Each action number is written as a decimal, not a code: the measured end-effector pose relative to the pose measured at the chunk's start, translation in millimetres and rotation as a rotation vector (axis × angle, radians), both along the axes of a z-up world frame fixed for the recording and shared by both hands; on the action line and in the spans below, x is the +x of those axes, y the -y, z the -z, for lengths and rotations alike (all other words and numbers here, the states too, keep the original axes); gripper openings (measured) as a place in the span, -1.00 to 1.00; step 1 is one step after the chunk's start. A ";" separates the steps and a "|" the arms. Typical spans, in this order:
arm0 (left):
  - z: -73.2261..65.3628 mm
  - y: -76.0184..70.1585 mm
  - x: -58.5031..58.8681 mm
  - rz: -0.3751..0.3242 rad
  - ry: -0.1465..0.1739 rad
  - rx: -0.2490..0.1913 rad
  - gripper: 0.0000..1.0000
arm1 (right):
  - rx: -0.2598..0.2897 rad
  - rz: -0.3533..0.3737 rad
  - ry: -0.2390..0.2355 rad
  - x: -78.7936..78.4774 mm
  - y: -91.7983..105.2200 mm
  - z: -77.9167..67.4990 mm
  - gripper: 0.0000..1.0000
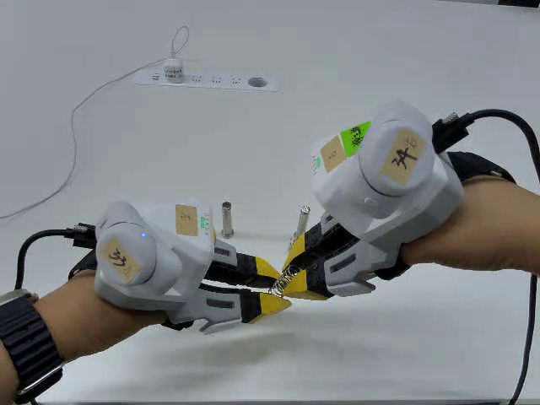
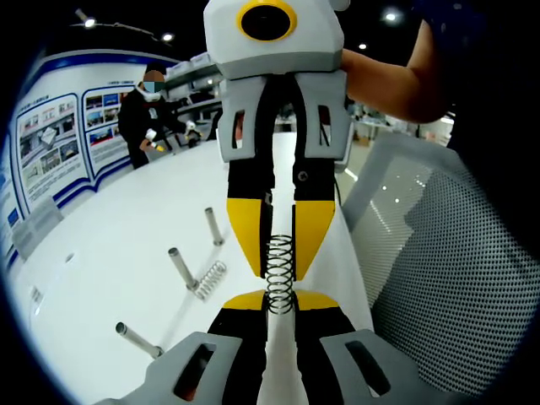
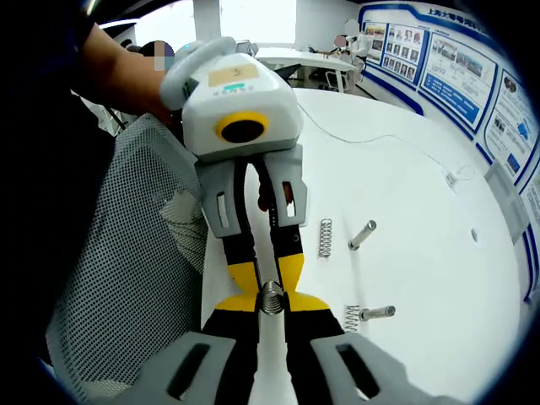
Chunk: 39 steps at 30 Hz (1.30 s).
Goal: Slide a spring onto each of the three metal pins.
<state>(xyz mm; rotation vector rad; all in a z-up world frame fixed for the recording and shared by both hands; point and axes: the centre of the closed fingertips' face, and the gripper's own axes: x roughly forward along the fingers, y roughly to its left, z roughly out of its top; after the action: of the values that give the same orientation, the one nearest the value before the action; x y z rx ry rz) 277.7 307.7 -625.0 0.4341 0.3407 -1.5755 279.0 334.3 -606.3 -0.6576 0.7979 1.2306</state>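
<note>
1. Spring (image 1: 285, 278) bridges the gap between the two grippers, clear of the white tabletop (image 1: 118, 169), with one end in each pair of jaws.
2. Left gripper (image 2: 279, 305) has its jaws clenched on one end of the spring. In the left gripper view the yellow tips sit close on either side of the lowest coils.
3. Right gripper (image 3: 270, 305) meets it tip to tip from the opposite side, its jaws grasping the spring's other end. In the right gripper view the coil shows end-on between the yellow tips.
4. Three metal pins (image 2: 181, 268) stand upright in a row on the tabletop, left of the held spring in the left gripper view. In the head view, two of them rise just beyond the spring, one on each side of it.
5. A loose spring (image 3: 353, 316) lies flat on the tabletop to the right of the held spring in the right gripper view, touching the foot of a pin.
6. Another loose spring (image 3: 326, 238) lies farther out from the held spring in the same view, just beside a second pin but apart from it.
7. A white power strip (image 1: 207, 79) with a plug and a trailing cable (image 1: 80, 110) lies well beyond the held spring, toward the far side of the tabletop.
</note>
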 end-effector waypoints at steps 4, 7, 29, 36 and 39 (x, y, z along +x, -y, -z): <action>0.7 -1.2 1.0 -0.014 -0.012 0.007 -0.68 | -0.018 0.013 0.010 4.4 5.3 0.2 -0.76; 0.2 -2.9 1.9 -0.026 -0.022 0.007 -0.59 | -0.022 0.026 0.013 7.7 10.3 -1.0 -0.76; -14.6 -44.7 23.7 -0.212 -0.070 -0.055 -0.13 | -0.056 0.147 0.041 22.8 48.5 -12.8 -0.76; -15.7 -61.5 35.0 -0.297 -0.077 -0.082 -0.06 | -0.063 0.179 0.046 24.8 59.3 -16.5 -0.76; -15.6 -67.5 38.2 -0.324 -0.080 -0.088 -0.02 | -0.071 0.193 0.049 26.7 65.3 -18.0 -0.76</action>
<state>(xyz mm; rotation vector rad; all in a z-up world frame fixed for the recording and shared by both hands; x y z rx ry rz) 315.9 375.2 -609.5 0.2337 0.3812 -1.2877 305.7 269.0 -588.3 -0.6502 0.8472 1.0111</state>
